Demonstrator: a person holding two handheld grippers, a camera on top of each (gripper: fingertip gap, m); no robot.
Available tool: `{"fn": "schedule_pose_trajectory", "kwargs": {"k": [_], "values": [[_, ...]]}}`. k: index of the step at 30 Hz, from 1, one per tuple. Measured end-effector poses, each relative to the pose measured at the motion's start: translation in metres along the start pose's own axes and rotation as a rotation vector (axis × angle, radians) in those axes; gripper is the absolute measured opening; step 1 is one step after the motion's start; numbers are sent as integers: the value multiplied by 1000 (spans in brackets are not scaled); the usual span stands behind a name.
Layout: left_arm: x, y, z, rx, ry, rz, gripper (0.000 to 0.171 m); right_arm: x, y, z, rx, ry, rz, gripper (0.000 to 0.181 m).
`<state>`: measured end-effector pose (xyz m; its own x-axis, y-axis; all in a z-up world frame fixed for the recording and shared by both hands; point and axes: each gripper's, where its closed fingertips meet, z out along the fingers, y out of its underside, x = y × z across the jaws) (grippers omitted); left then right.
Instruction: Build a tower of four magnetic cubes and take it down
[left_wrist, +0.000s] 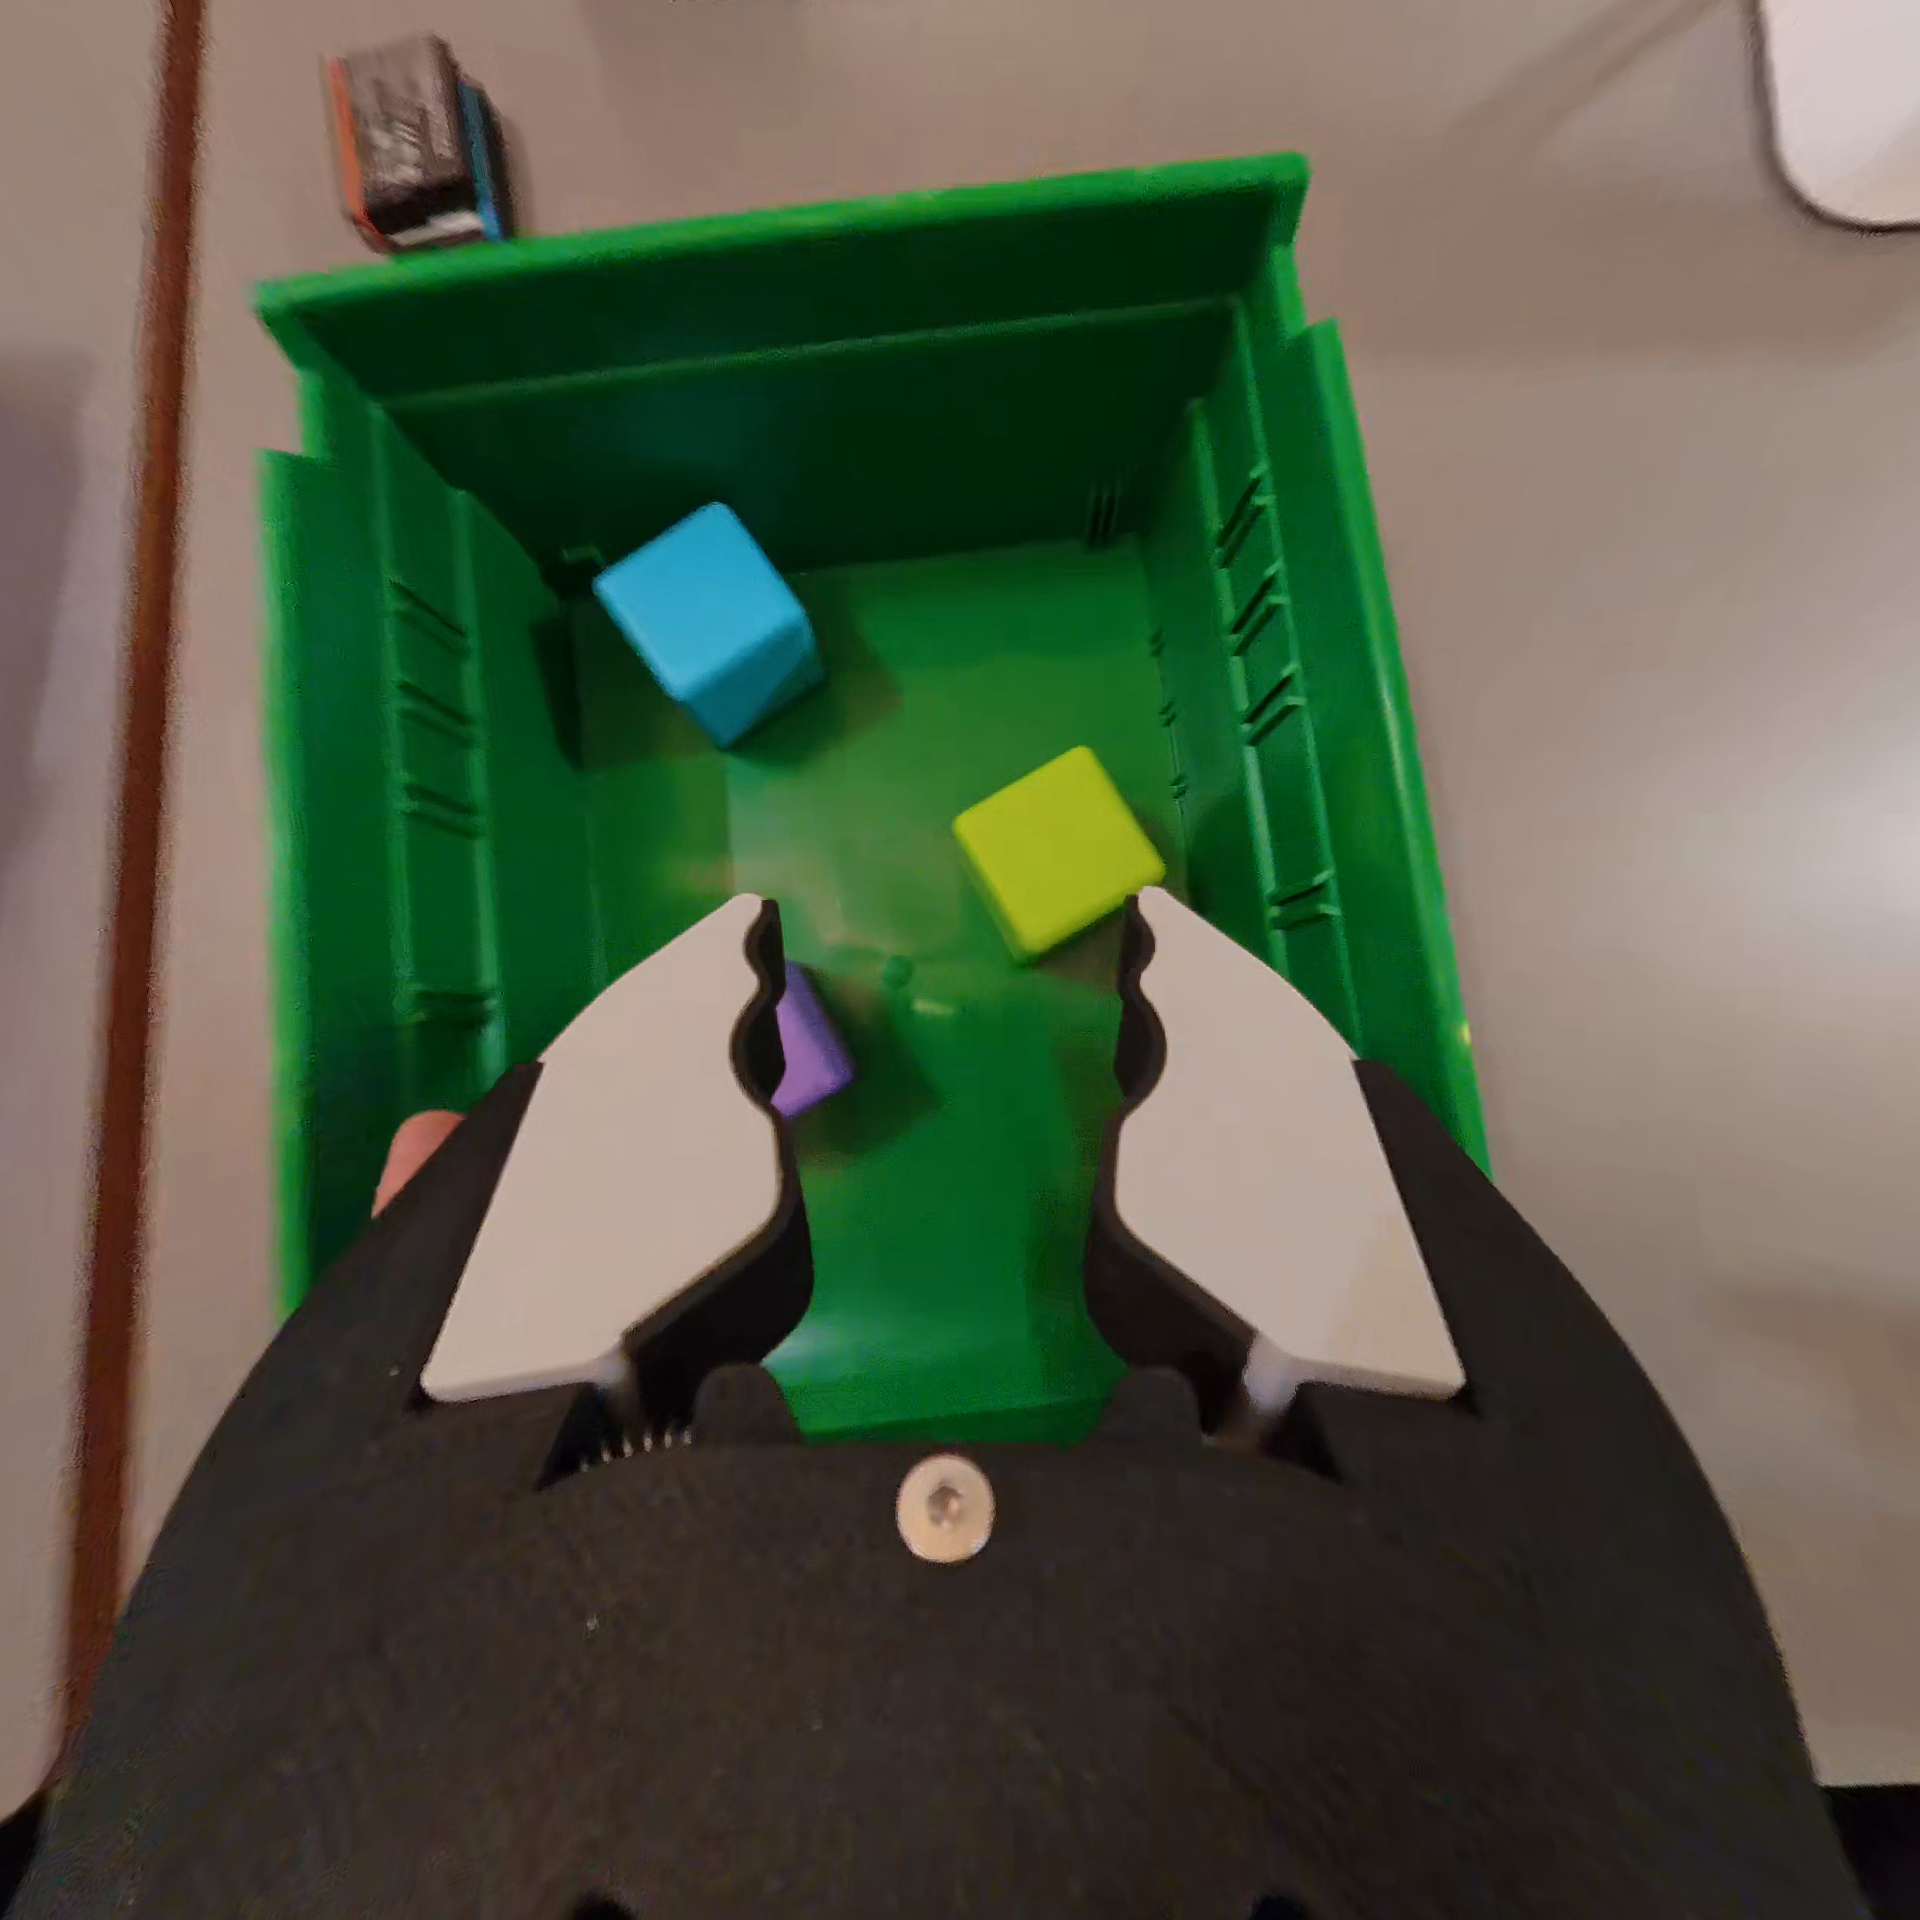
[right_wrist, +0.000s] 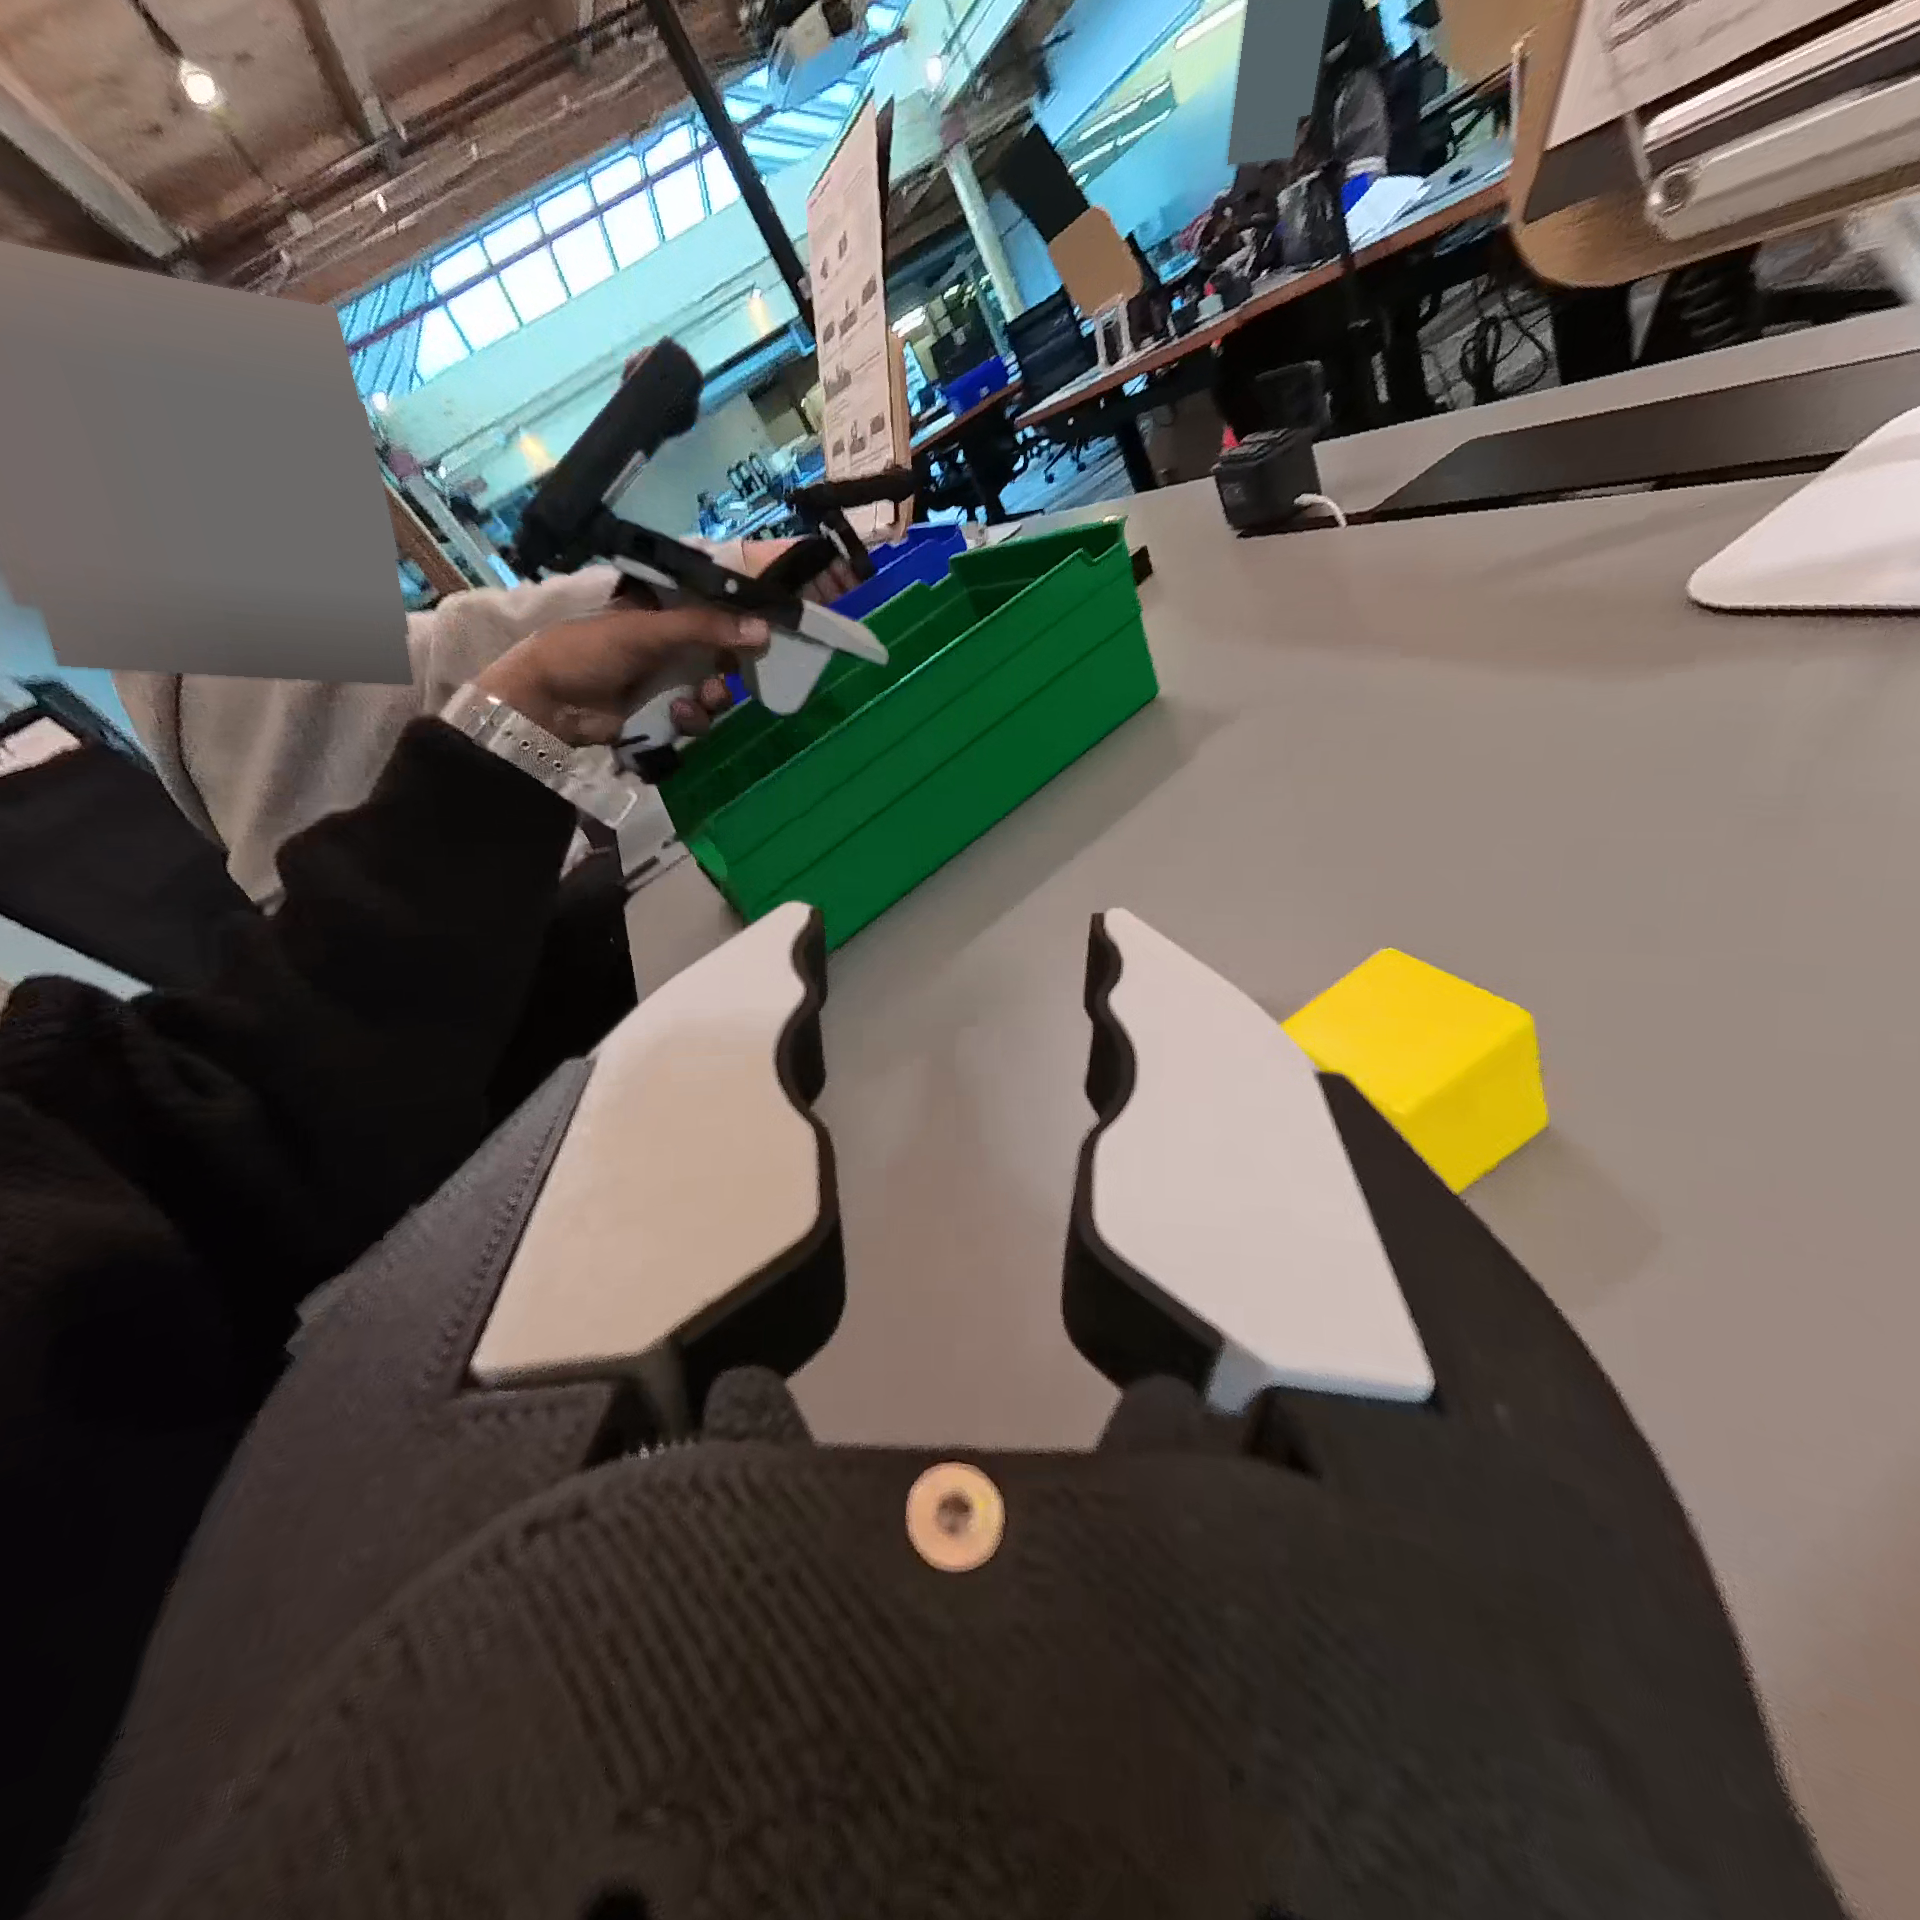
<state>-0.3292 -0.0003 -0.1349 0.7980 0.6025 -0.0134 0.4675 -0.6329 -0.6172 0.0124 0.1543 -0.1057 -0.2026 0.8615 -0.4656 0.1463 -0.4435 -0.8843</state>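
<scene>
On the grey desk (right_wrist: 1455, 790), the left claw (left_wrist: 951, 914) is hovering agape over the green bin (left_wrist: 790, 249), while the right claw (right_wrist: 956, 925), likewise agape, is lying just left of the yellow cube (right_wrist: 1423, 1060).

Open-plan workshop office in a converted industrial hall

Upper left of the right wrist view shows a bare ceiling (right_wrist: 312, 135) with beams, pipes and lamps above a long band of skylights (right_wrist: 582, 239). Across the upper right run rows of long desks (right_wrist: 1226, 322) with office chairs (right_wrist: 1049, 343), blue bins (right_wrist: 971, 390) and clutter. A standing sign board (right_wrist: 857, 301) rises near the upper middle. Nearer, a grey table (right_wrist: 1455, 790) carries a green plastic bin (right_wrist: 935, 748).
</scene>
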Motion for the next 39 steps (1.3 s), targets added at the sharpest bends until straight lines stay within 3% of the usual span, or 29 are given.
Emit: {"fn": "schedule_pose_trajectory", "kwargs": {"k": [4,9,14,20,25,29,34,39], "values": [[30,-1,27,48,180,-107,64,-3,8,10,-51,1,-85,49],[26,8,56,12,41,-60,67,-7,17,13,-91,4,-144,49],[15,31,74,-121,-20,-23,77,-3,17,7,-90,26,-148,48],[-7,42,64,-199,-73,22,69,-2,15,3,-76,27,-110,48],[1,31,58,-120,45,-17,65,-3,17,4,-87,22,-112,48],[2,32,64,-117,28,55,65,-3,18,5,-90,19,-106,48],[1,33,72,-119,3,121,50,-3,19,4,-92,20,-101,47],[-3,7,47,0,1,138,49,-3,18,4,-89,21,-98,46]]}}
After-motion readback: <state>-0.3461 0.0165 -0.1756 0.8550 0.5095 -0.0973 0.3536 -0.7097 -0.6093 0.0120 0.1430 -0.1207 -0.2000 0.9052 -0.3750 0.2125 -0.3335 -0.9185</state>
